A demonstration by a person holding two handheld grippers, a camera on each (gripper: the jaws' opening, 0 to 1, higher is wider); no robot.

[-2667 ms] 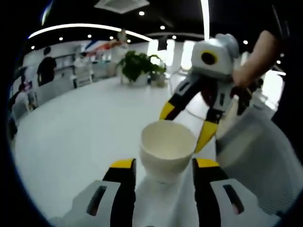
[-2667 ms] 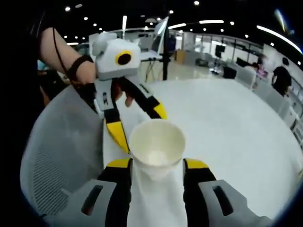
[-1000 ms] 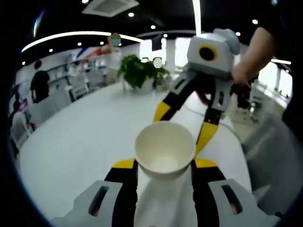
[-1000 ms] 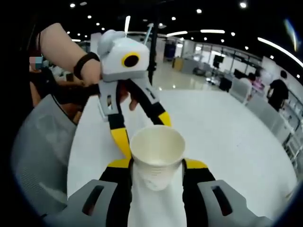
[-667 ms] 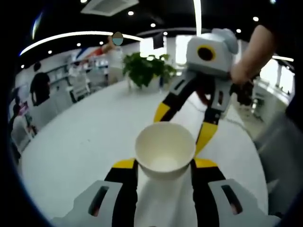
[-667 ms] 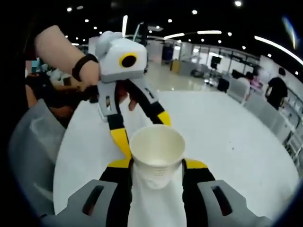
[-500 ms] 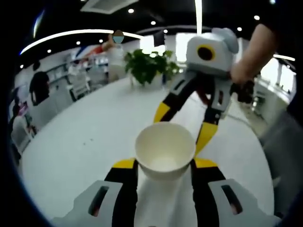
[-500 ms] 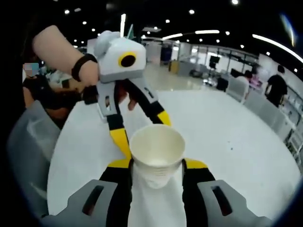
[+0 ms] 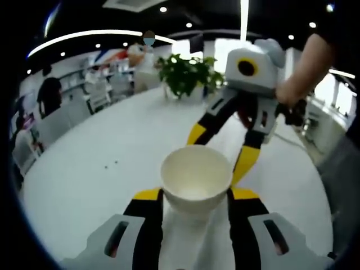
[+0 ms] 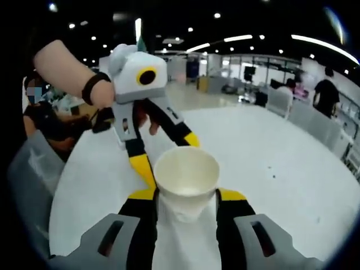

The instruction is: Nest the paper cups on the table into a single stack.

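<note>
A white paper cup point(image 9: 196, 174) stands mouth-up between my left gripper's point(image 9: 195, 194) yellow-tipped jaws, which are shut on its sides. From the far side my right gripper point(image 9: 220, 147) reaches down to the same cup, its jaw tips partly hidden behind the rim. In the right gripper view the paper cup point(image 10: 185, 169) sits clamped between my right gripper's point(image 10: 185, 194) jaws, and my left gripper point(image 10: 166, 152) comes in from the far left with its tips at the rim. I cannot tell whether a second cup is nested under it.
A large white round table point(image 9: 95, 169) spreads beneath. A potted plant point(image 9: 188, 73) stands at its far edge. A grey mesh chair point(image 10: 31, 169) is at the left of the right gripper view. A hand point(image 9: 295, 84) holds the right gripper. People stand in the background.
Both cameras have swung a little, so the background has shifted. The cup stays clamped in the same place between the jaws, and the two grippers keep facing each other.
</note>
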